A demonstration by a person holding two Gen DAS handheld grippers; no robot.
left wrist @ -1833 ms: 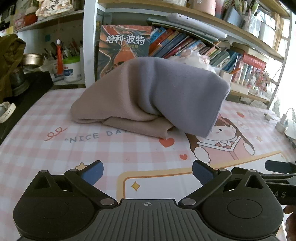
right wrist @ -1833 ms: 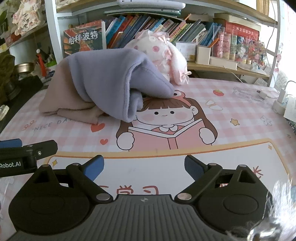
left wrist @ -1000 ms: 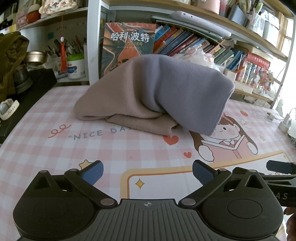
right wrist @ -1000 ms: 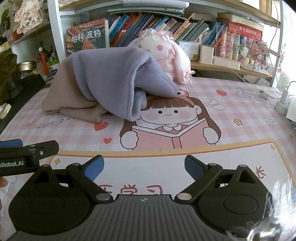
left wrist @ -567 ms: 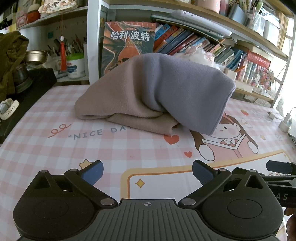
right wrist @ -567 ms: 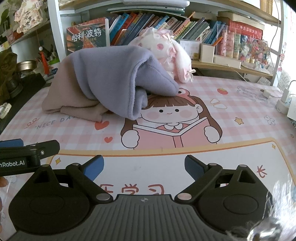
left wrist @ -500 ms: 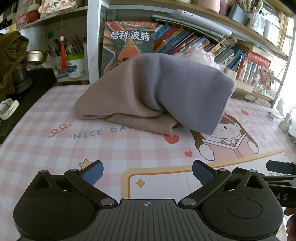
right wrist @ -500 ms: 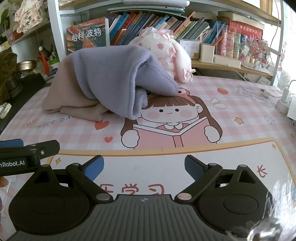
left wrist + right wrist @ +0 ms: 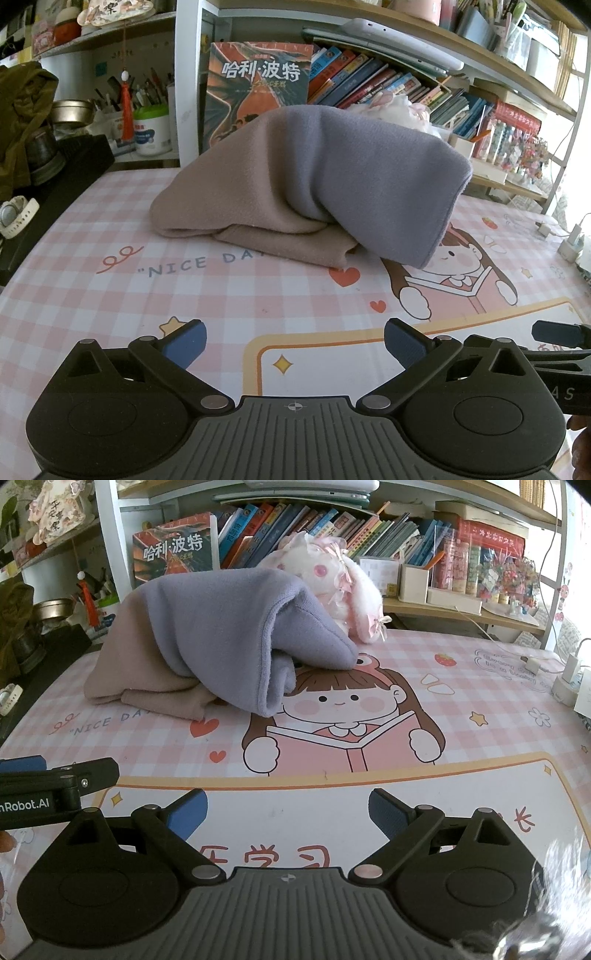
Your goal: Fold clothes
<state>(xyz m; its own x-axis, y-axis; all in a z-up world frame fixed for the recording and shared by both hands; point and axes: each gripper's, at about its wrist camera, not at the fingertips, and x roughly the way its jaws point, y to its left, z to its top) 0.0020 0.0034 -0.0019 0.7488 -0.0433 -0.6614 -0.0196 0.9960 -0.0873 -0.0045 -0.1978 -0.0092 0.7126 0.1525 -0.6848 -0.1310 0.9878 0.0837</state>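
two wrist views, one moment. the garment (image 9: 314, 188), a soft two-tone piece, tan at its 9 o'clock end and grey-lilac at its 3 o'clock end, lay heaped and loosely rolled on the worktop (image 9: 110, 295), toward 12 o'clock from both tools and well apart from them. the left gripper (image 9: 293, 341) hovered over the printed mat with its jaws spread and nothing between them; the right gripper (image 9: 288, 810) stood likewise, jaws spread and empty, just beside the left one, whose side showed at 9 o'clock in the right view. a plush toy (image 9: 332, 579) sat behind the garment, apparently touching its far side, and books (image 9: 258, 85) stood on the shelf beyond. judged from this layout, folding had not begun and the step in hand was the reach to the cloth. to do it well, the heap would first need spreading flat: each pair of jaws should take a single layer at an outer hem, the grey-lilac opening at 3 o'clock for the right, the tan end at 9 o'clock for the left, rather than a bunched roll. pulling toward 6 o'clock would likely keep the cloth clear of the toy.
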